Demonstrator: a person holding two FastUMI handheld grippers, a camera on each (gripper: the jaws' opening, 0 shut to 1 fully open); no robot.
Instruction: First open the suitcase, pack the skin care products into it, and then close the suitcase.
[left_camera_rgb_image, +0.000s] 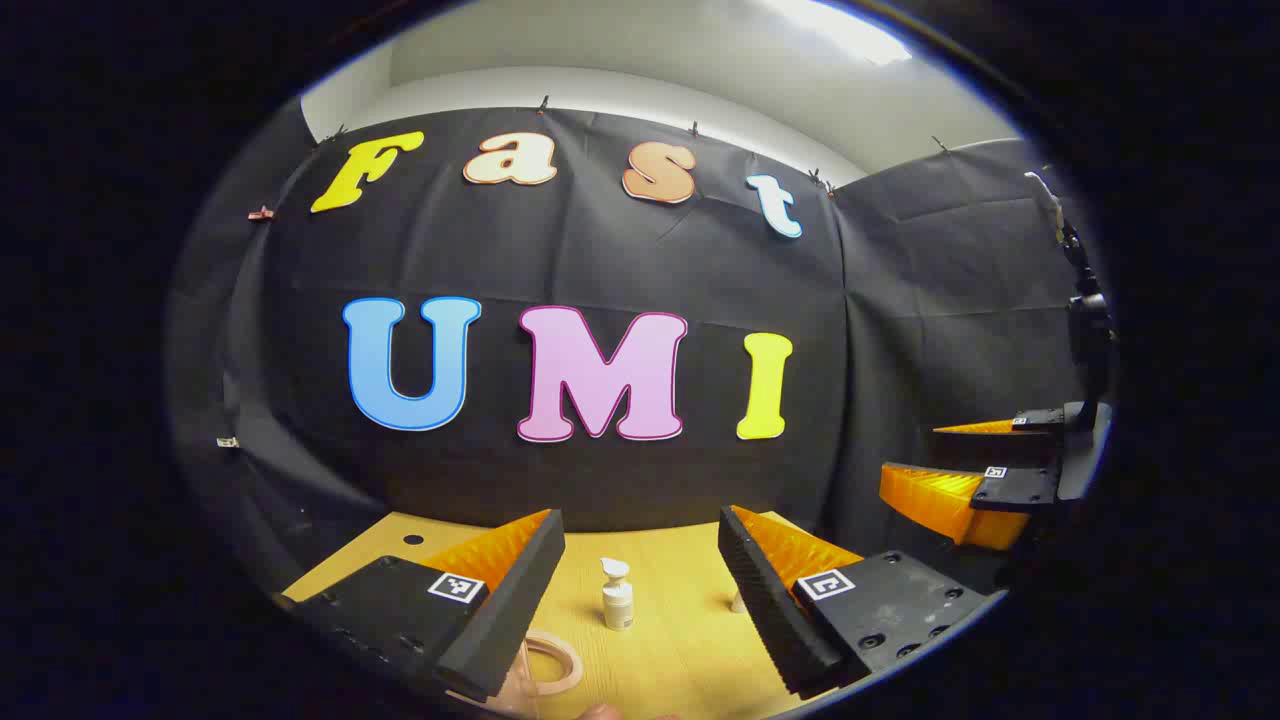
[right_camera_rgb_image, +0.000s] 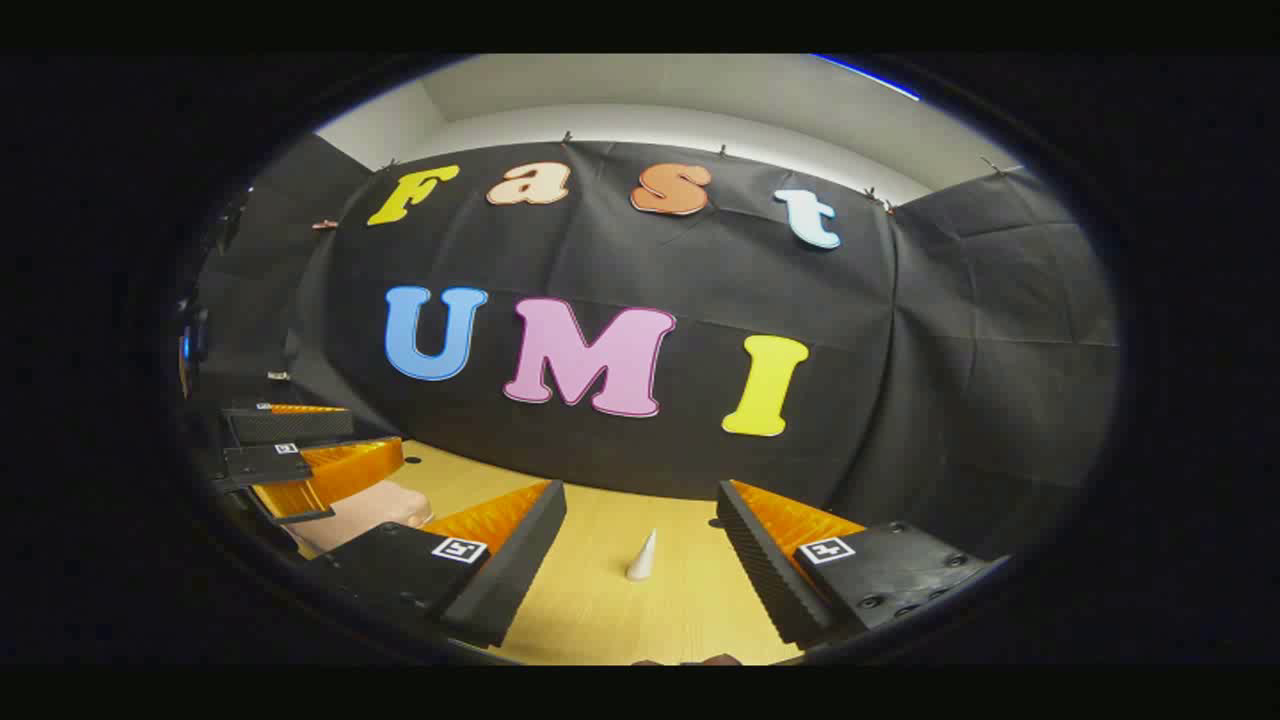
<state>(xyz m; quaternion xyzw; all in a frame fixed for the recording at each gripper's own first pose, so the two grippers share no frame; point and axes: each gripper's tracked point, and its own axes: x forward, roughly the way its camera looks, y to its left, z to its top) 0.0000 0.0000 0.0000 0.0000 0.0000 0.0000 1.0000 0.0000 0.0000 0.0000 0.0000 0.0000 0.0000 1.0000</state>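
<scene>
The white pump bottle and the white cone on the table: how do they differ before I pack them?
The pump bottle is a straight cylinder topped by a pump head; the cone tapers to a bare point. The pump bottle lies ahead between the left claw's open fingers; the cone lies ahead between the right claw's open fingers. Both are white, upright on the wooden table, ungrasped.
</scene>
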